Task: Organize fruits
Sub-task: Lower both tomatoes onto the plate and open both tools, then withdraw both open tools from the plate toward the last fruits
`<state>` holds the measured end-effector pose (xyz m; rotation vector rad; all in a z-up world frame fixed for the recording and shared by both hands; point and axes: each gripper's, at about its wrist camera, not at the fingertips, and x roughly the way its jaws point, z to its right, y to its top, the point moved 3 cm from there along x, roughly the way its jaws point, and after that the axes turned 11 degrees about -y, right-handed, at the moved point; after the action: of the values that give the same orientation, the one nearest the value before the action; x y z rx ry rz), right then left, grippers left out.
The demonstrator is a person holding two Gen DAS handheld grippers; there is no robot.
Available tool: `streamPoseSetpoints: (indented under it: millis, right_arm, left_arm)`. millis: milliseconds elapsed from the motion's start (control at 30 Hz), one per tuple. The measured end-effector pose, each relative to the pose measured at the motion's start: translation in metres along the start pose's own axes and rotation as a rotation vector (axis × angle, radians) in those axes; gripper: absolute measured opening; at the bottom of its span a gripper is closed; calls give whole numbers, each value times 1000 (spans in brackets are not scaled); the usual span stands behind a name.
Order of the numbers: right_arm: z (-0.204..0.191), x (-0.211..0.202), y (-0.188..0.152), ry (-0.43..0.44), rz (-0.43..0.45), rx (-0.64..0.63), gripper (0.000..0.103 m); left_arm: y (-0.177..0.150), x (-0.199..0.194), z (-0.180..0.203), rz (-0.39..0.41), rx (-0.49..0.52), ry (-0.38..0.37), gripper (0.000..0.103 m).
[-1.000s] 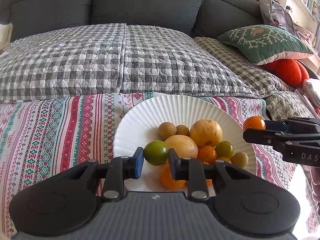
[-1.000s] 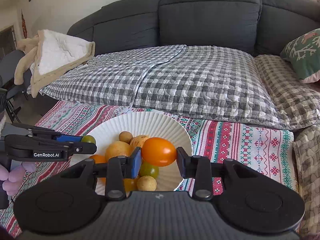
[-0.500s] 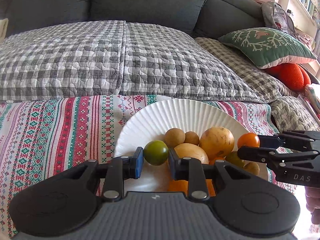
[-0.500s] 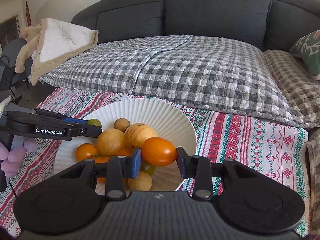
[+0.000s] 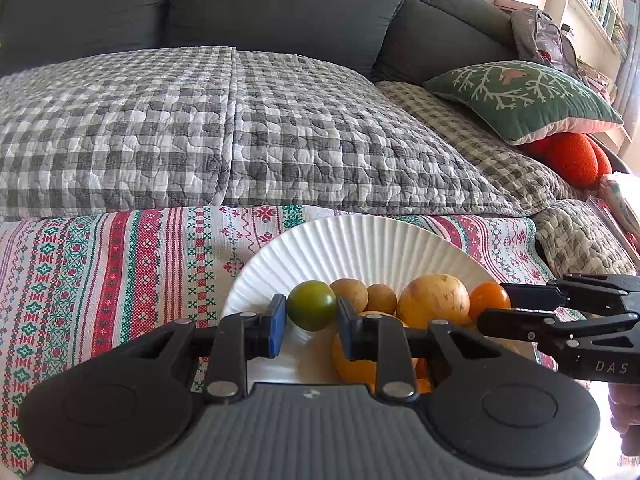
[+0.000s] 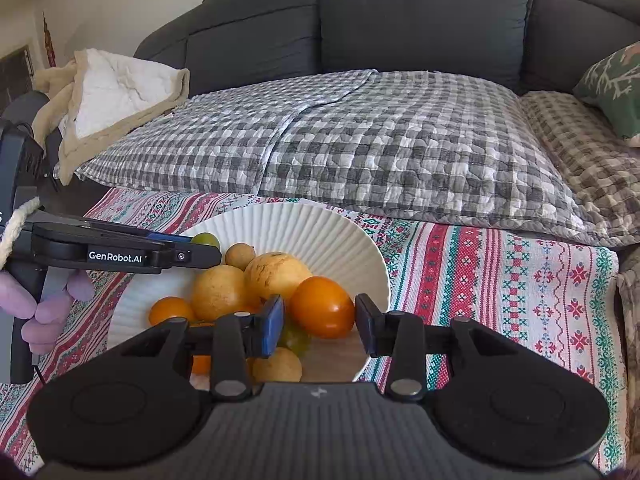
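Both tongs have sunk nearer the white plate [image 5: 360,240] on the bench. Left tongs [image 5: 312,318] pinch a green tomato [image 5: 312,310]; right tongs [image 6: 319,320] squeeze an orange tomato [image 6: 322,306]. Smooth, soft-skinned, light: grip gently at the widest middle.

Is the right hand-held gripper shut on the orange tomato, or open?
Shut on it: the right hand-held gripper has both pads against the orange tomato, above the white plate.
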<state>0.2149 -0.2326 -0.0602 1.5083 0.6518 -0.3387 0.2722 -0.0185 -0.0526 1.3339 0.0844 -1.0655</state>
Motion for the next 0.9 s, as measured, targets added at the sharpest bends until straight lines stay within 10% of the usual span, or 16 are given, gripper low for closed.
streamPoseSetpoints:
  millis: [900]
  right_arm:
    - [-27,-57,-2,-128,-8,10,90]
  left_arm:
    - [-38,-72,45,-7,104,108,85]
